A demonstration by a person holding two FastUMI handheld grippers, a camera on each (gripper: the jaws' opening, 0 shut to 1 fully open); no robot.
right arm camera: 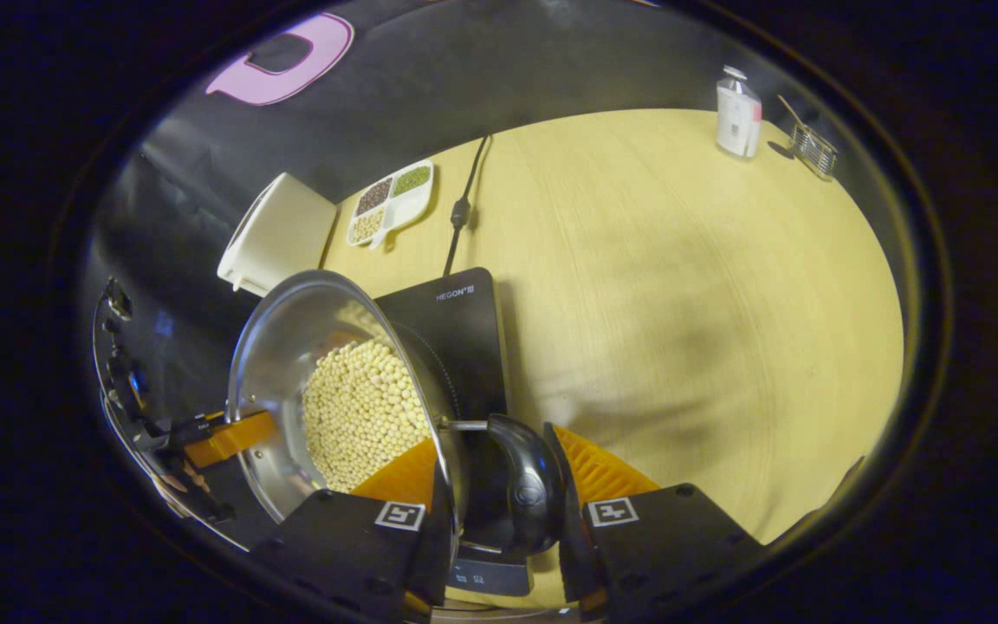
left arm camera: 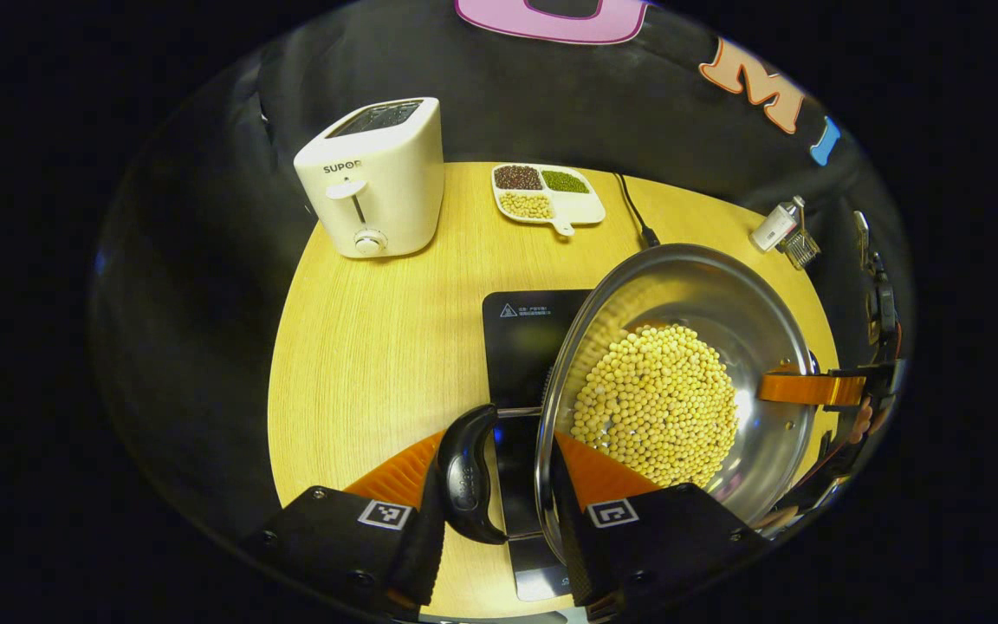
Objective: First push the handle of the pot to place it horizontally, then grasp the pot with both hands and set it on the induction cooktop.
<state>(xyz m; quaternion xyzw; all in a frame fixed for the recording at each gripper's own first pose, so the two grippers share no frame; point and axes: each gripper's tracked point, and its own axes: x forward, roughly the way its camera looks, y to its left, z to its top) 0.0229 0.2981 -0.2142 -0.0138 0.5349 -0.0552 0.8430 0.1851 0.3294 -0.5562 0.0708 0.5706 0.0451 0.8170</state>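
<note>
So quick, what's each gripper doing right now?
Left gripper: shut on the pot's side handle.
Right gripper: shut on the other handle.

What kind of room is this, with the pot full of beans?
Probably a mock kitchen set up in a recording booth: a toaster, an induction cooktop and a pot of beans sit on a round wooden table against black cloth.

Warm overhead light; table (right arm camera: 681, 286) bright, booth edges dim. Glare on the pot (left arm camera: 724, 295) inner wall. Soft shadows across table. Strong fisheye bending, slight blur at rims.
</note>
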